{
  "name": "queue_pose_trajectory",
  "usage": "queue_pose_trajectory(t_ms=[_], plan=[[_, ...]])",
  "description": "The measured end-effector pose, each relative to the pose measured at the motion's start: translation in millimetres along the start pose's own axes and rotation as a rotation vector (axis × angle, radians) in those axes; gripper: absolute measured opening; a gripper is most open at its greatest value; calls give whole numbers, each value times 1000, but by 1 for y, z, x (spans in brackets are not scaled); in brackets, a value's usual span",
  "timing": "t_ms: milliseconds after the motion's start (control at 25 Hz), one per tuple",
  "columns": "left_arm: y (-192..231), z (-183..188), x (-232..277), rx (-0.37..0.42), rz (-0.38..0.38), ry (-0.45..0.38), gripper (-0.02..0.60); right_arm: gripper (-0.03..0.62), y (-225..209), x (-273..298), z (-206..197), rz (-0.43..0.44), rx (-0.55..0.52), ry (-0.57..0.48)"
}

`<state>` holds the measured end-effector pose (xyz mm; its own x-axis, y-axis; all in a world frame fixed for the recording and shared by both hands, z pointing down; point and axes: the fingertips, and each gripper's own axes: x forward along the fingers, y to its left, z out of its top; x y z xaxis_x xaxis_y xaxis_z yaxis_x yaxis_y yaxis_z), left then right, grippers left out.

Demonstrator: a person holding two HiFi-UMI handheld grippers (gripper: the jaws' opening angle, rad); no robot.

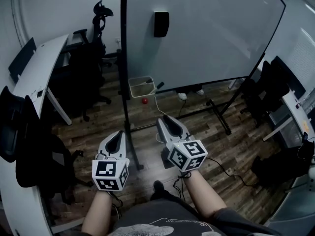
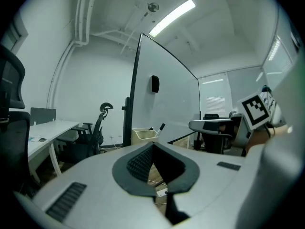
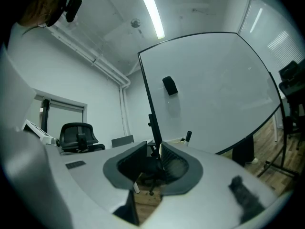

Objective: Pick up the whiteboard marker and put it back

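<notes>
A black whiteboard marker [image 1: 159,86] stands tilted in a small pale basket [image 1: 139,87] fixed at the lower left of the whiteboard [image 1: 206,28]. The same marker [image 2: 161,127] shows past the left jaws, and again as marker [image 3: 188,136] past the right jaws. My left gripper [image 1: 117,136] hovers over the wooden floor short of the board's post, jaw tips meeting, nothing held. My right gripper [image 1: 166,120] is a little further forward, pointing at the basket, jaws slightly apart and empty. A black eraser [image 1: 161,24] sticks to the board.
The whiteboard's black stand legs [image 1: 219,114] and a cable [image 1: 224,163] cross the floor. A small red thing [image 1: 144,101] lies under the basket. Office chairs [image 1: 96,53] and a white desk [image 1: 37,75] stand left; more chairs [image 1: 273,85] stand right.
</notes>
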<state>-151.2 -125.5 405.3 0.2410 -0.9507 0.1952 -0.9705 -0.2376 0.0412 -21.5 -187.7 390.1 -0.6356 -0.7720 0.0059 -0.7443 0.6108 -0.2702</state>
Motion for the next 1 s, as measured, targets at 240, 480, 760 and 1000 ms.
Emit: queue_pose_trajectory(t_ms=[240, 480, 760, 1000], plan=[[-7, -14, -34, -4, -30, 19, 12, 53, 19, -34, -16, -51, -2, 18], [-15, -30, -63, -19, -59, 33, 12, 29, 38, -68, -36, -106, -12, 57], [-30, -37, -94, -10, -96, 39, 12, 23, 58, -100, -49, -128, -23, 85], [-32, -39, -120, 6, -98, 29, 12, 22, 77, -119, -57, -124, -27, 102]])
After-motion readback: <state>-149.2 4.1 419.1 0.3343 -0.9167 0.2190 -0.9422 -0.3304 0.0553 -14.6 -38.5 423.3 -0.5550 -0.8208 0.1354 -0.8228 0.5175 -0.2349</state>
